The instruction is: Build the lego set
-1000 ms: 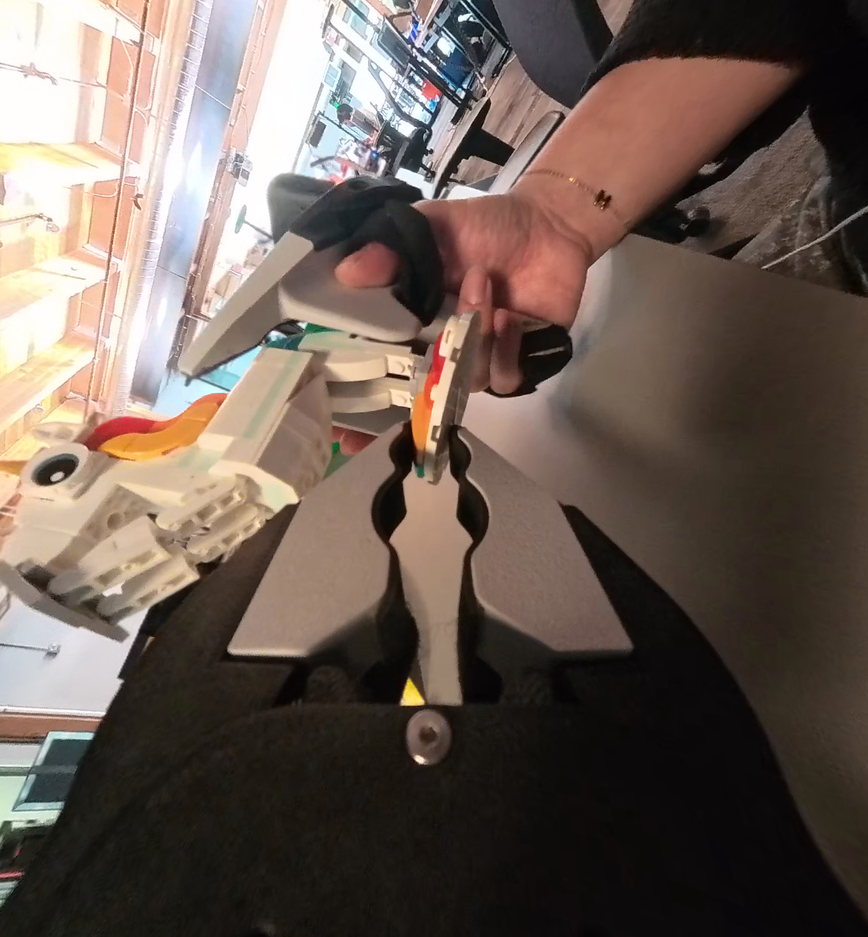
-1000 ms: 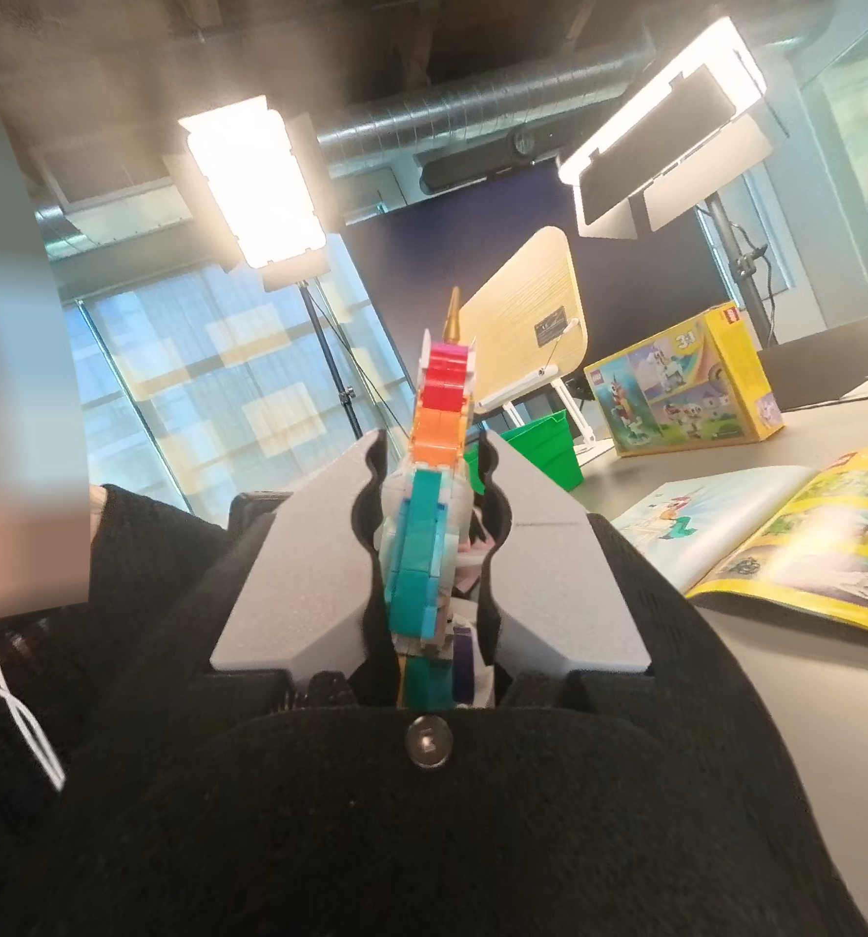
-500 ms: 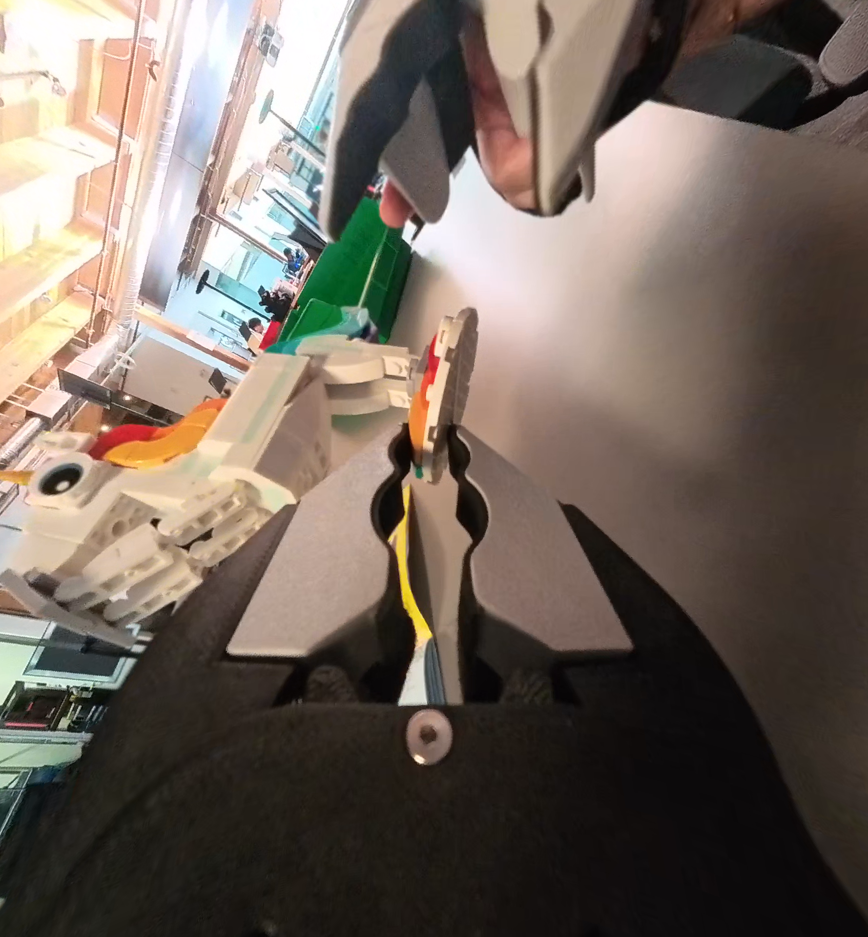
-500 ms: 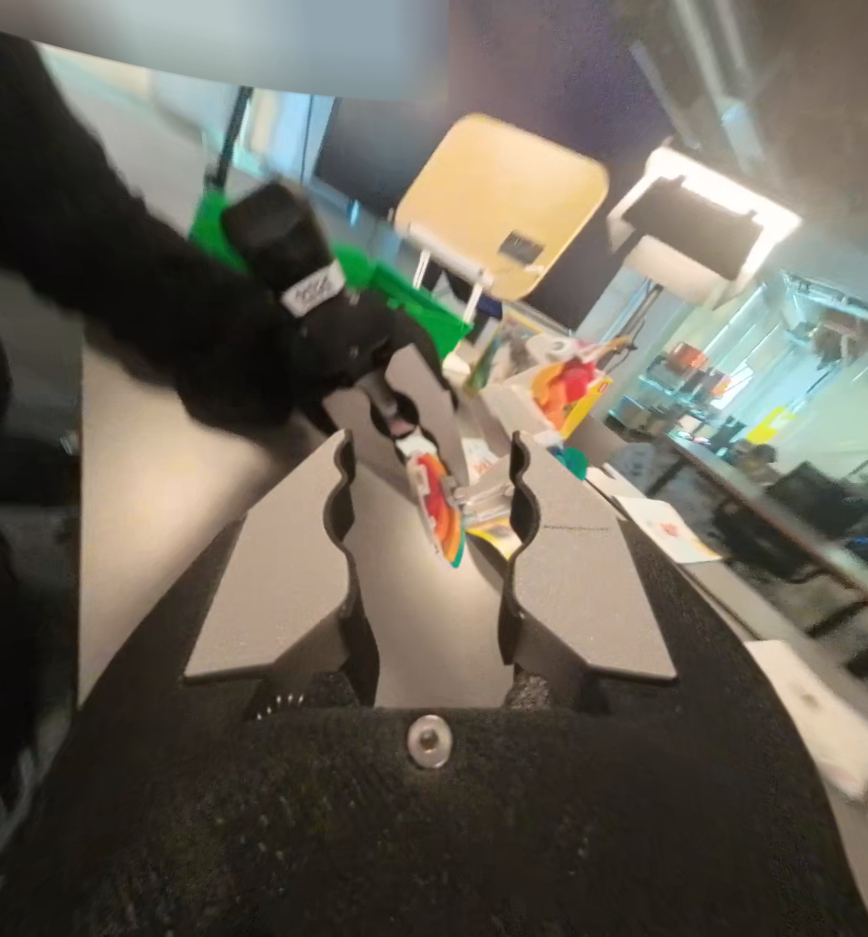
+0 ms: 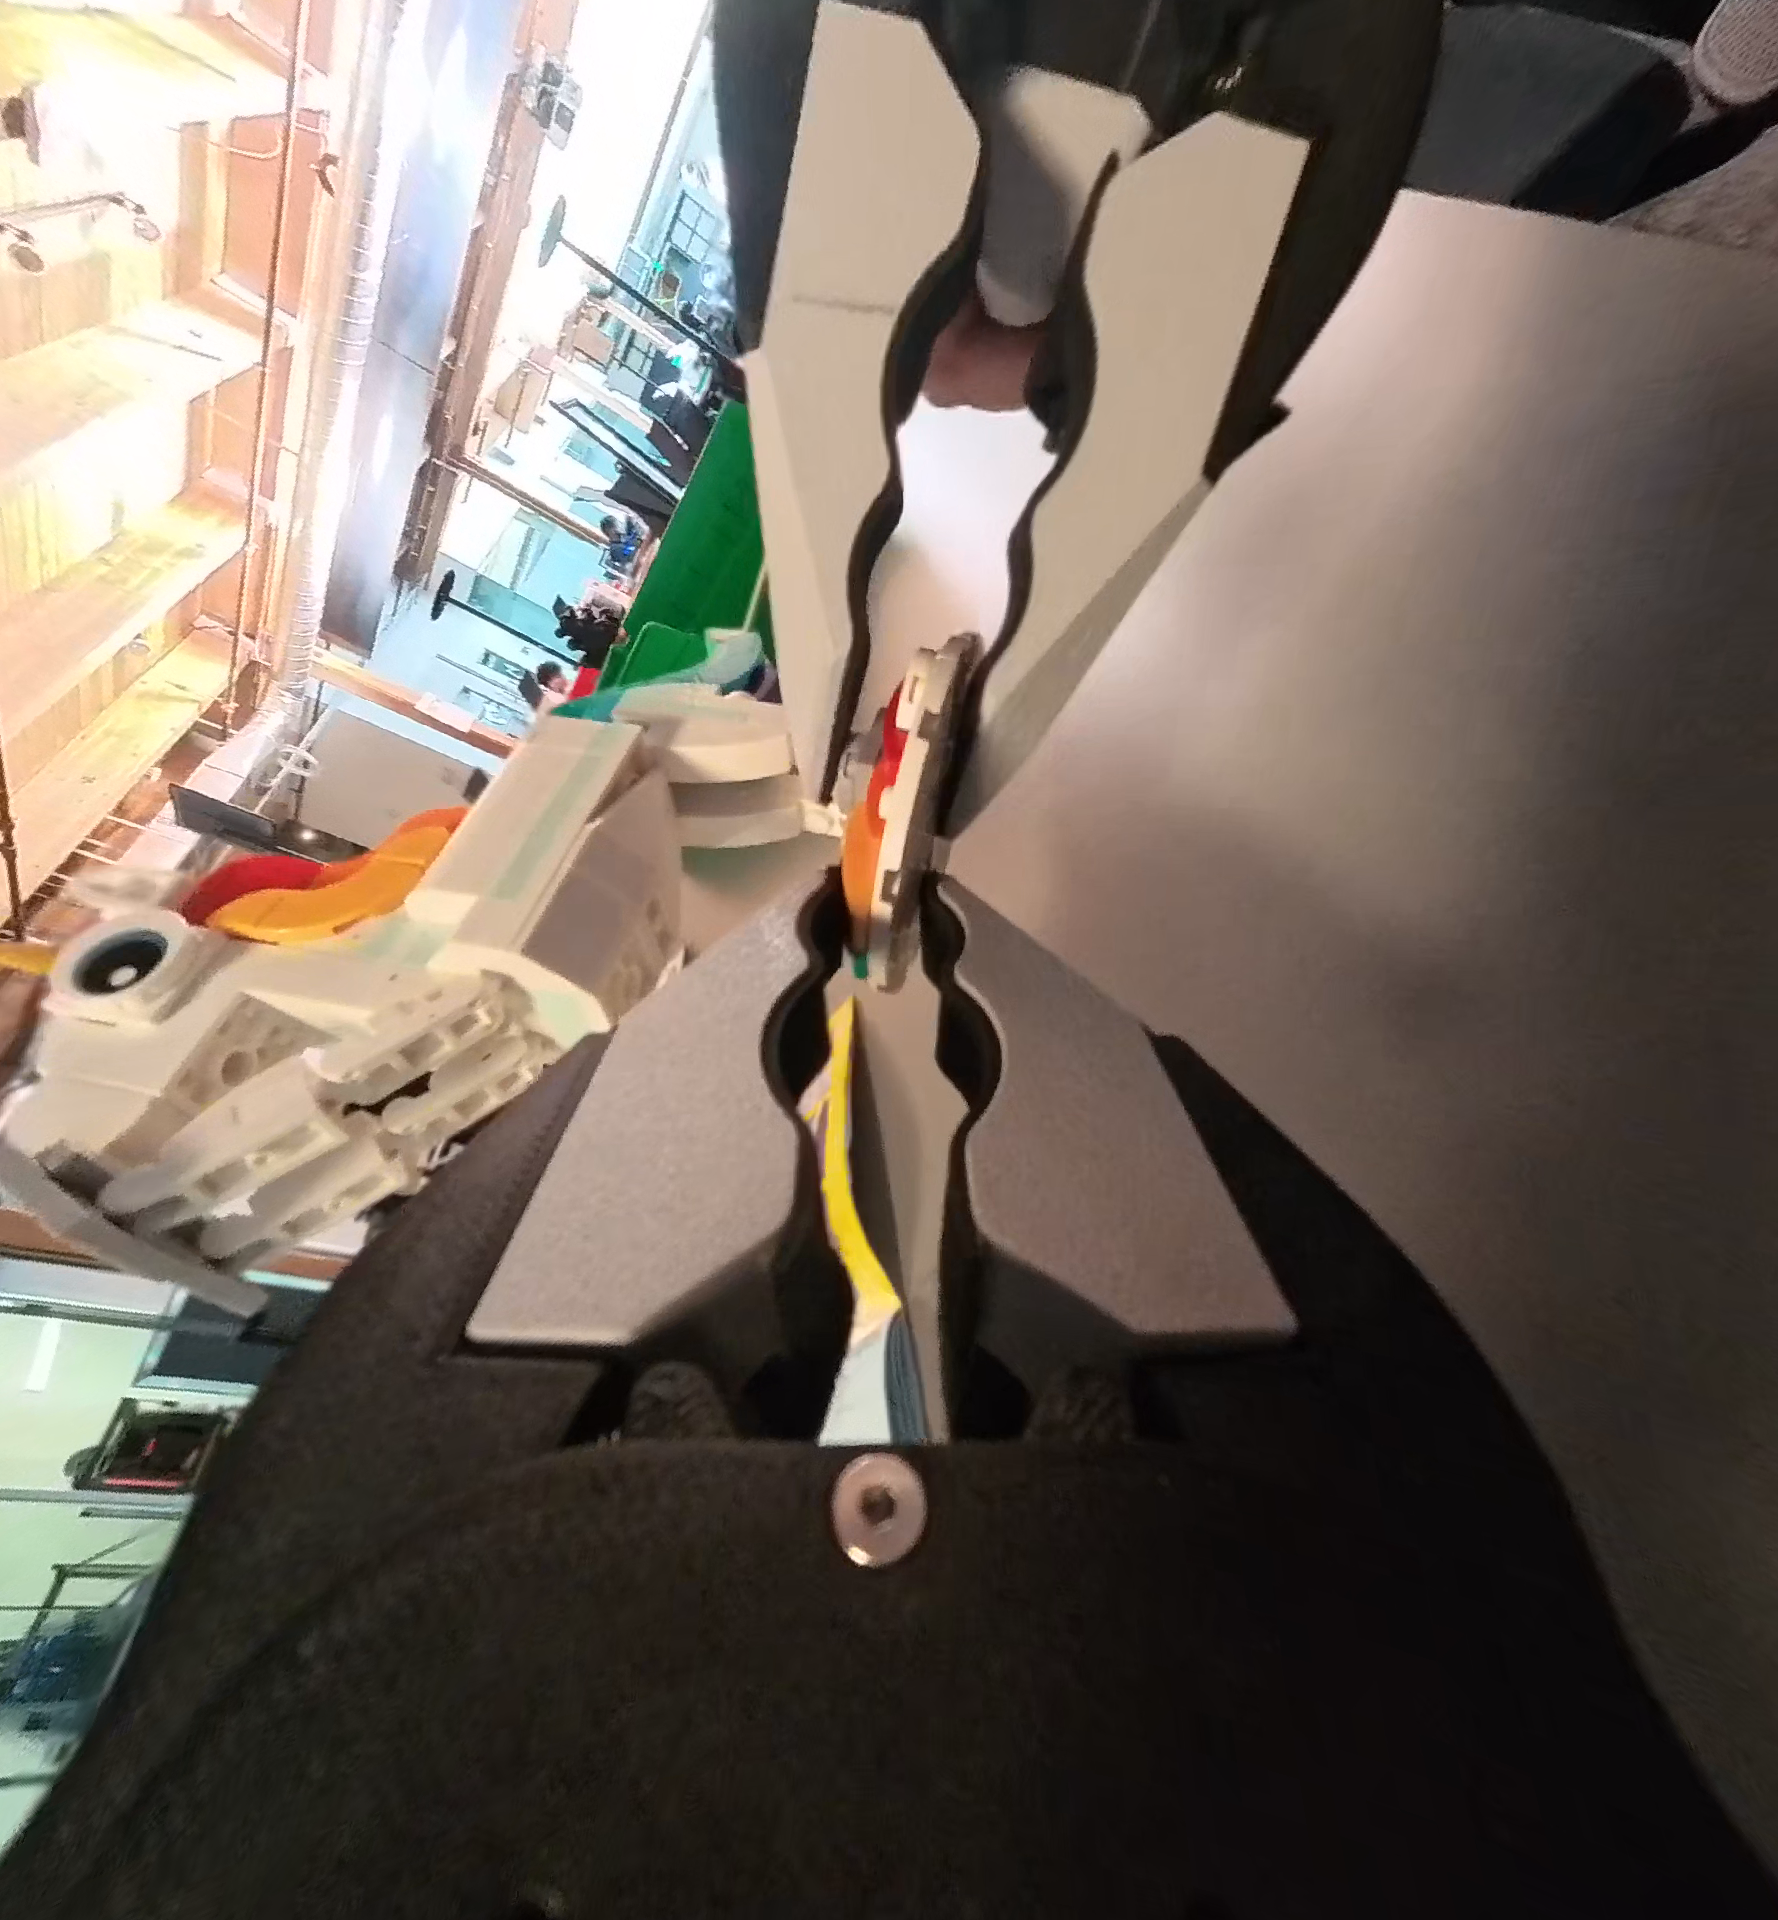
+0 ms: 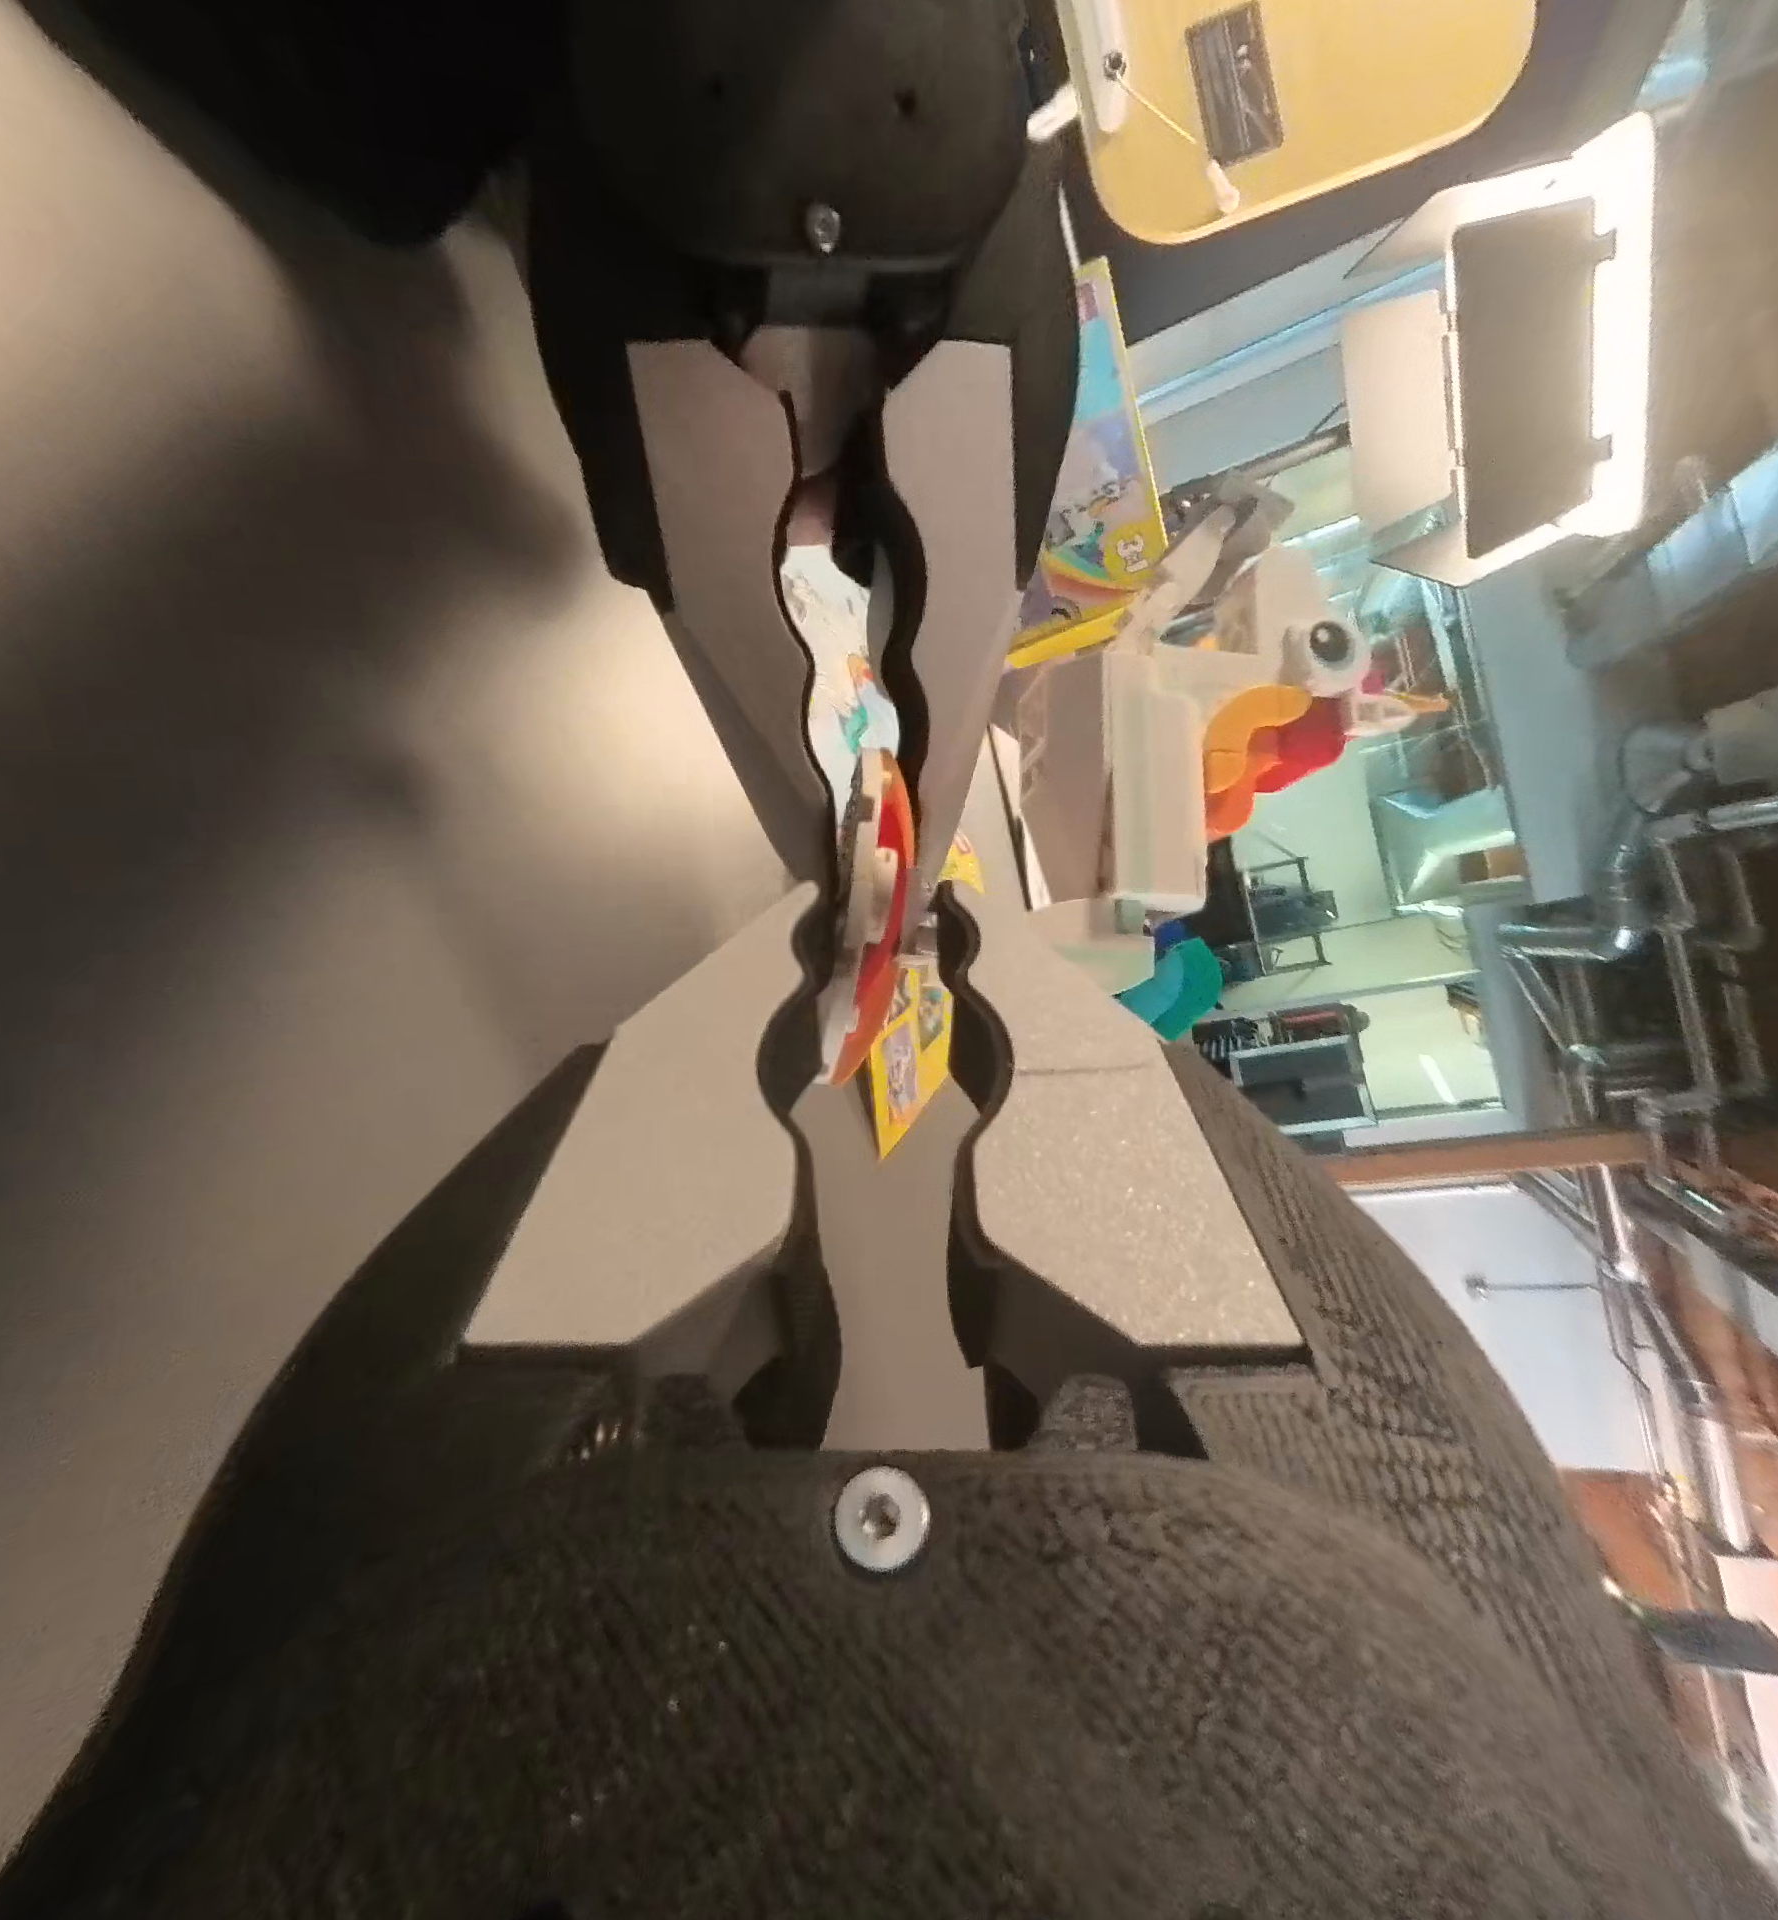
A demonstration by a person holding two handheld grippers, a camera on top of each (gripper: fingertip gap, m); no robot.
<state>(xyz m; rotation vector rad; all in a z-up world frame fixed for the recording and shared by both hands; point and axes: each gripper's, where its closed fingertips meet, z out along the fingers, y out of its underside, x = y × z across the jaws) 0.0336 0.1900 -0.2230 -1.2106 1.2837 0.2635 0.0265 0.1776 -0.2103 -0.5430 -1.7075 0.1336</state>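
A white lego unicorn (image 5: 345,987) with a red and orange mane stands on a round rainbow plate (image 5: 900,821). My left gripper (image 5: 885,920) is shut on the near edge of that plate and holds the model in the air, tipped sideways. My right gripper (image 6: 880,914) faces it from the other side, and its jaws have closed onto the opposite edge of the same plate (image 6: 869,935). It shows in the left wrist view (image 5: 911,675) coming from above. The unicorn's head (image 6: 1321,655) shows to the right in the right wrist view.
The grey table (image 5: 1487,727) lies behind both grippers. A yellow lego box (image 6: 1103,499) and an open instruction booklet (image 6: 838,665) lie on it. A green bin (image 5: 698,551) stands at the far side. A person's finger (image 5: 978,343) shows behind the right gripper. My two grippers' fingertips are within a few centimetres of each other.
My right gripper let go of the unicorn's body, swung round opposite my left gripper, and narrowed its wide-open jaws onto the rainbow plate. My left gripper kept its hold.
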